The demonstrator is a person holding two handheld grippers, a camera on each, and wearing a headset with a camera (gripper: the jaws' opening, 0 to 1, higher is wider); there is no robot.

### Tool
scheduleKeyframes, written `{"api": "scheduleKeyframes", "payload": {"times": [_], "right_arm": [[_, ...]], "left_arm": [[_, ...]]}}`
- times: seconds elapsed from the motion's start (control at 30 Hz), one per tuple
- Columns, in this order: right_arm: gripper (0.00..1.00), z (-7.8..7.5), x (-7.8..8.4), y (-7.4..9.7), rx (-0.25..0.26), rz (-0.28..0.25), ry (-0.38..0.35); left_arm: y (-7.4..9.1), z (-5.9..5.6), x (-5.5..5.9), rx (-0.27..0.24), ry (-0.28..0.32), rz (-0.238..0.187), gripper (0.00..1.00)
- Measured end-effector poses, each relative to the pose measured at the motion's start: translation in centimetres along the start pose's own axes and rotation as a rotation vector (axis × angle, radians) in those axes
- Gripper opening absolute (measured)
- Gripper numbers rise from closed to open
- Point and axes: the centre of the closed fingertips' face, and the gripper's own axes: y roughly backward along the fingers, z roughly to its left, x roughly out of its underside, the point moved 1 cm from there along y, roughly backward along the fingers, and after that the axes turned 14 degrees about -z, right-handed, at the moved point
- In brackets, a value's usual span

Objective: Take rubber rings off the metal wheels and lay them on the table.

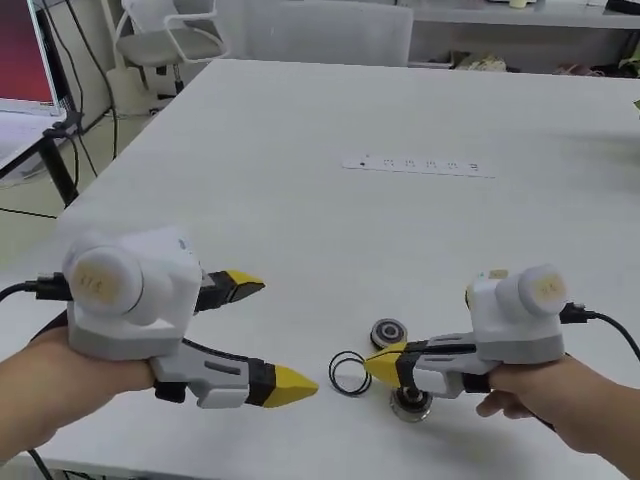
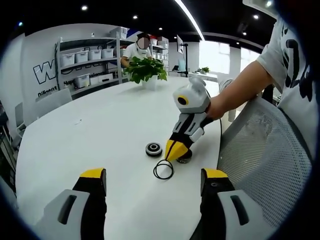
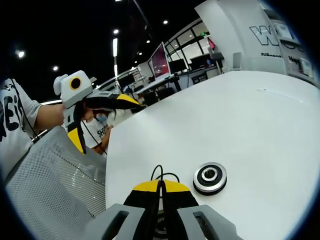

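A thin black rubber ring (image 1: 348, 373) lies on the white table (image 1: 300, 180), and its right edge runs into the tips of my right gripper (image 1: 383, 366), which is shut on it. From the right gripper view the ring (image 3: 165, 174) loops out of the closed yellow tips (image 3: 160, 187). One metal wheel (image 1: 411, 403) sits under that gripper's jaws. A second wheel (image 1: 388, 332) with a black rim stands just beyond it, also seen as wheel (image 3: 210, 178) and wheel (image 2: 153, 149). My left gripper (image 1: 268, 332) hovers open to the left of the ring (image 2: 163, 169), with nothing between its jaws.
A white power strip (image 1: 418, 165) lies mid-table. The near table edge runs just below both hands. A mesh chair (image 2: 260, 150) stands beside the table, a potted plant (image 2: 145, 70) sits at the far end, and an office chair (image 1: 170, 40) is beyond the far left corner.
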Motion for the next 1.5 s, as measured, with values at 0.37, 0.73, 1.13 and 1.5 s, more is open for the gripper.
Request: {"api": "scheduleKeyframes", "payload": {"times": [0.37,0.73,1.13,1.5], "right_arm": [[0.0,-0.7,0.6,0.0,0.032,0.022,0.008],[0.0,-1.2,0.9,0.0,0.055,0.037,0.012],[0.05,-1.3,1.1,0.1,0.057,0.051,0.024],[0.1,-1.4,-1.1,1.1,0.063,-0.02,0.013]], "left_arm": [[-0.1,0.0,0.3,0.002,0.009,0.009,0.74],[-0.1,0.0,0.5,0.004,0.013,0.018,0.74],[-0.2,0.0,0.8,0.009,0.016,0.029,0.73],[-0.7,0.1,0.4,0.019,0.013,0.031,0.73]]}}
